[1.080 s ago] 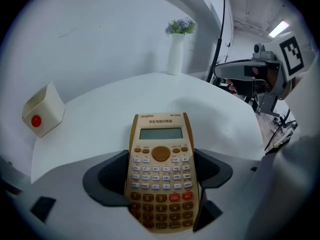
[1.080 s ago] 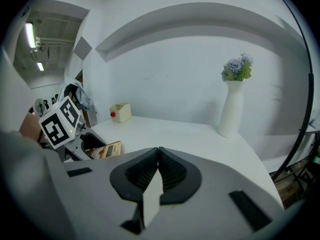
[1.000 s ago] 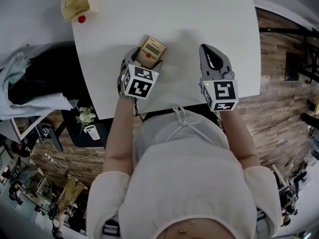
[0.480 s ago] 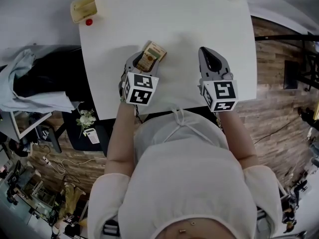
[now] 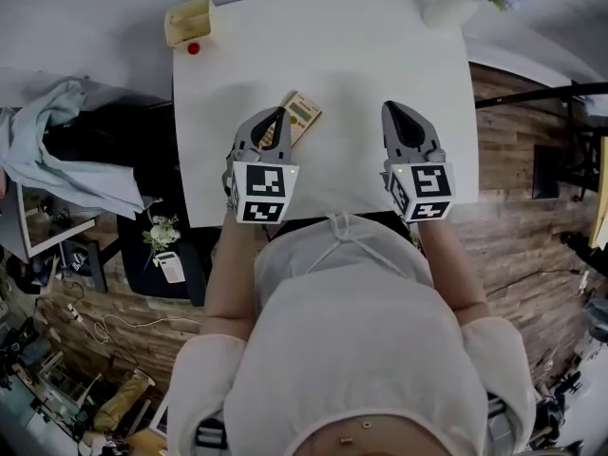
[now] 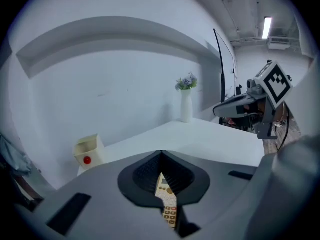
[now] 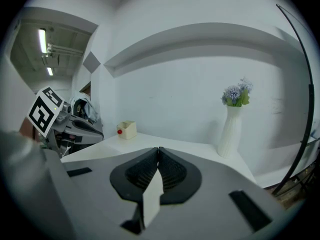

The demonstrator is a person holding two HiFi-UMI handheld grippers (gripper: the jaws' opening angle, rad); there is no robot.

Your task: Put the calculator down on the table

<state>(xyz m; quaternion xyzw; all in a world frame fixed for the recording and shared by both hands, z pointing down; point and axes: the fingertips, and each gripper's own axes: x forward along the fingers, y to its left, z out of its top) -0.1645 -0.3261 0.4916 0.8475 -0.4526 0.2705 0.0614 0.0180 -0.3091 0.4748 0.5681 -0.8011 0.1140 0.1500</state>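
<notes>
Head view, left to right: a small yellow box [image 5: 189,23] with a red dot sat at the far left corner of the white table [image 5: 361,55], well clear of the work. Left gripper [image 5: 279,113] hovered near the front edge. Left gripper view showed its jaw tips touching at the top, with the calculator [image 5: 302,114] visible only through the slit below them, so nothing was clamped. Calculator lay flat on the table, keys up and angled, its near end just beside that gripper's right jaw and apparently partly under it. Judged: the put-down looked done, and the gripper sat over the calculator probably because it was the one doing the job. Right gripper [image 5: 393,108] was well apart to the right, jaws closed on nothing, with bare table showing through its slit. It was likely parked, since the job needed one hand. A white vase [image 5: 451,8] with flowers stood at the far right corner, out of the way.
</notes>
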